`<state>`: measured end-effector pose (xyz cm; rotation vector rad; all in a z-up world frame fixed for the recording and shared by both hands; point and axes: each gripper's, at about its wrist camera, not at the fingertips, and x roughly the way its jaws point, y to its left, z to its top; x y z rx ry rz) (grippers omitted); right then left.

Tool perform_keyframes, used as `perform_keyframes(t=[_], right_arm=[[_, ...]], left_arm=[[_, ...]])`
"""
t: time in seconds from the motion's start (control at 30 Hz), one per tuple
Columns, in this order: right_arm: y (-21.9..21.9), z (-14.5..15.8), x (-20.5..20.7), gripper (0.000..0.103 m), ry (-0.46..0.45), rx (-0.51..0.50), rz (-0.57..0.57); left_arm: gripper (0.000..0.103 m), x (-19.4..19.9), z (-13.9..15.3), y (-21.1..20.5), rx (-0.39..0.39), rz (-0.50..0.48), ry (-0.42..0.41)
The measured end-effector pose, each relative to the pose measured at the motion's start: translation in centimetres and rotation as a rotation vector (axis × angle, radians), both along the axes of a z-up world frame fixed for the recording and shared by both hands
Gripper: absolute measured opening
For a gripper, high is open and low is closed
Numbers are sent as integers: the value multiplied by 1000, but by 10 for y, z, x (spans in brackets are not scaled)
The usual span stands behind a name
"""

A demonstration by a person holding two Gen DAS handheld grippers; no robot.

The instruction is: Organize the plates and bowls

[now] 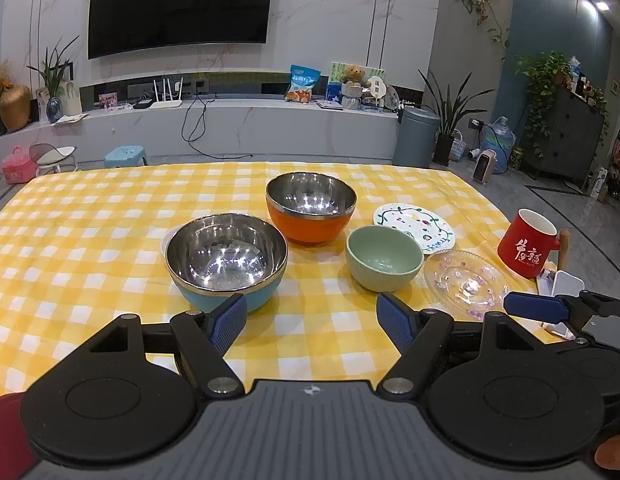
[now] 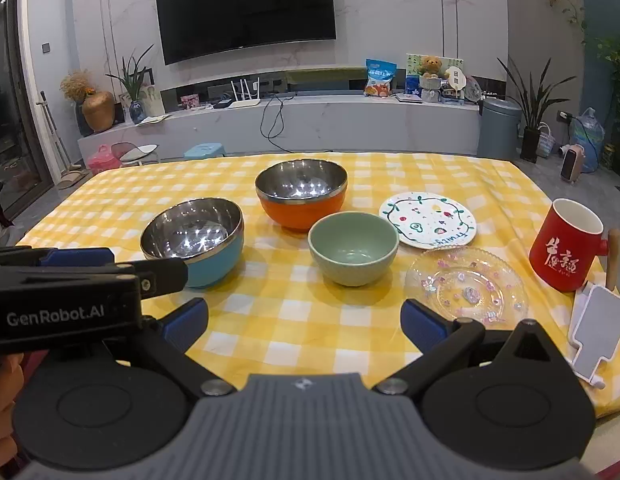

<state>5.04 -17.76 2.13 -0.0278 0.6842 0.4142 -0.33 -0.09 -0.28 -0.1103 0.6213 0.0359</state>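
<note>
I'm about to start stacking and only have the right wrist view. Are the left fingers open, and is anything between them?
Observer: The left gripper is open with nothing between its fingers; the blue bowl sits just ahead of its left finger.
Operator: Anything hidden behind that bowl?
Observer: A white rim peeks out at its far left side; I cannot tell what it belongs to.
Operator: Where's my right gripper from there?
Observer: One of its fingers reaches in from the right, by the glass plate.
</note>
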Motion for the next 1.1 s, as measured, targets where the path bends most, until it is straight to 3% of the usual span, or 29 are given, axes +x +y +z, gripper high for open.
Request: perform_keyframes(t=[1.1], right_arm=[[0,-5,1,100,24,-16,-8]], left_arm=[[87,3,-5,1,0,5,33]])
